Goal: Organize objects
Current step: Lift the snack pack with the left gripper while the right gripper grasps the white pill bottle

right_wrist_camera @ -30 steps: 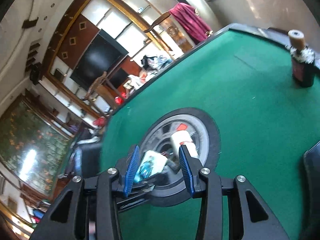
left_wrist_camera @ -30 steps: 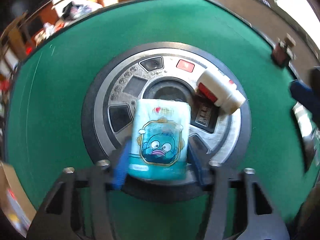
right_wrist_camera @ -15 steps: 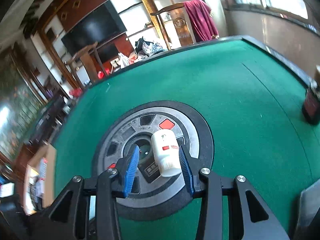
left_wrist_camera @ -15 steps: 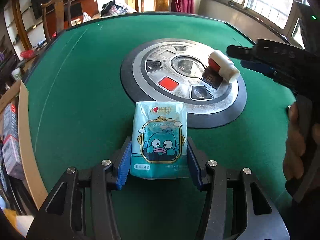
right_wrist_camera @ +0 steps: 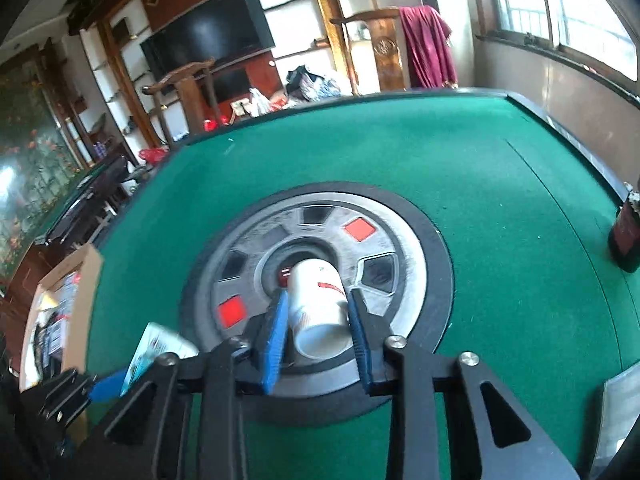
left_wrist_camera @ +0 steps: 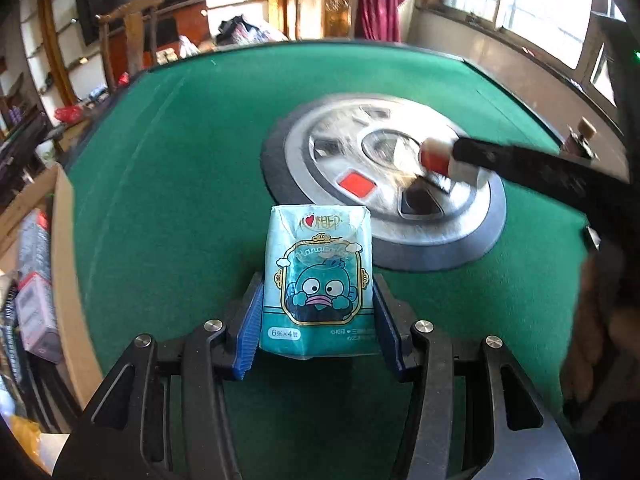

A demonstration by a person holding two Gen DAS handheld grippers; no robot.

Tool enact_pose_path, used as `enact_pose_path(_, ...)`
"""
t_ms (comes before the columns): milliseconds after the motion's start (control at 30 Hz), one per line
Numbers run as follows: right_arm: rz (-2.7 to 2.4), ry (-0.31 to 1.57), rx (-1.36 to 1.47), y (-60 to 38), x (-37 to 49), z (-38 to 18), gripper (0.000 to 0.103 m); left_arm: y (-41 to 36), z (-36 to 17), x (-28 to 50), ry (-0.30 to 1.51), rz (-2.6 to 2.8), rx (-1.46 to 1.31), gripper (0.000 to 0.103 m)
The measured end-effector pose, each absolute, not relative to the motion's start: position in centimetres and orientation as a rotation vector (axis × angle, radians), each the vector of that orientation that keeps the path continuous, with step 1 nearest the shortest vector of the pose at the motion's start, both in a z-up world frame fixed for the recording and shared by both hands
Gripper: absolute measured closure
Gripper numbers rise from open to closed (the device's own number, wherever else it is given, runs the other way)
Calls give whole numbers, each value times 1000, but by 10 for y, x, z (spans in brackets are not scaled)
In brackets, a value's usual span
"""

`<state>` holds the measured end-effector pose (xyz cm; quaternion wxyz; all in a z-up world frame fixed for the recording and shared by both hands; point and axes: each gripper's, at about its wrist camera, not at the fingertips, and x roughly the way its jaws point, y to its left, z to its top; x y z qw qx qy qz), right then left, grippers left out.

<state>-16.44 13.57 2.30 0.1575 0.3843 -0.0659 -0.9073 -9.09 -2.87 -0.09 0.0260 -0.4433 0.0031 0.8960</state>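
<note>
White bottle point(right_wrist_camera: 318, 312): right gripper point(right_wrist_camera: 318, 334) now clenched on it, lift-ready; left gripper point(left_wrist_camera: 316, 332) still grasping tissue pack point(left_wrist_camera: 318, 280).

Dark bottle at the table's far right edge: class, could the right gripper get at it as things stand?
Probably not yet: the right gripper is shut on the white bottle, though bare felt leads to the dark bottle.
</note>
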Motion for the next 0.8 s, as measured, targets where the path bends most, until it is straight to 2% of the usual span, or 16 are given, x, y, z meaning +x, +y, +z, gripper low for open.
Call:
enact_pose_path(133,-2593,-126,1064,122,-147,35,96,-33,9,-87,39,2857,-1300,53)
enact_pose_path(333,-2567,-178,1106,129,-154,33,95,-37,-2,-93,23,2836,-1379,53)
enact_pose_path(567,-2589,-133,1177,120,-162,22,94,-39,-8,-97,31,2841,-1416,53)
enact_pose_path(600,-2592,-141,1169,120,-162,22,93,-39,-9,-97,34,2839,-1423,53)
enact_pose_path(667,-2613,-162,1172,119,-164,21,80,-39,-10,-97,38,2835,-1435,53)
enact_pose_path(733,-2623,-169,1174,117,-166,20,56,-39,-11,-97,42,2835,-1437,53)
enact_pose_path(800,-2639,-170,1175,114,-166,18,53,-39,-11,-97,46,2836,-1437,53)
